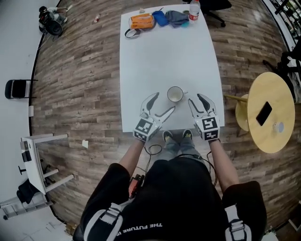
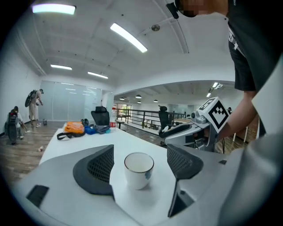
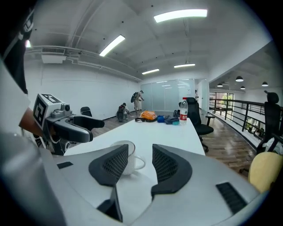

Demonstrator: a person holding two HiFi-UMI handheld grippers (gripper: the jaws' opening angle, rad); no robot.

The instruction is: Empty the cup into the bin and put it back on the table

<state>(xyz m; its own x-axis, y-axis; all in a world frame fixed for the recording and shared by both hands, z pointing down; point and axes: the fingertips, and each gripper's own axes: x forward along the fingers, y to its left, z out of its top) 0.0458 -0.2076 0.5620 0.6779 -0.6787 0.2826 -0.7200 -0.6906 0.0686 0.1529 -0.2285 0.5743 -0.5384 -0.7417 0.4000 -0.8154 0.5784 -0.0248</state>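
Note:
A white cup (image 1: 175,94) with a dark rim stands upright on the white table (image 1: 164,56), near its front edge. It looks empty inside. My left gripper (image 1: 160,106) hovers just left of it and nearer to me, open. In the left gripper view the cup (image 2: 139,170) shows through the gap of the left gripper (image 2: 141,161), clear of both pads. My right gripper (image 1: 198,102) is to the cup's right, open and holding nothing. In the right gripper view the cup (image 3: 126,158) is partly hidden behind the left jaw of the right gripper (image 3: 140,164), with its handle showing in the gap.
At the table's far end lie an orange bag (image 1: 141,21), blue items (image 1: 160,18), a grey cloth (image 1: 176,17) and a water bottle (image 1: 194,10). A round wooden table (image 1: 273,113) with a phone (image 1: 264,113) stands at the right. No bin shows.

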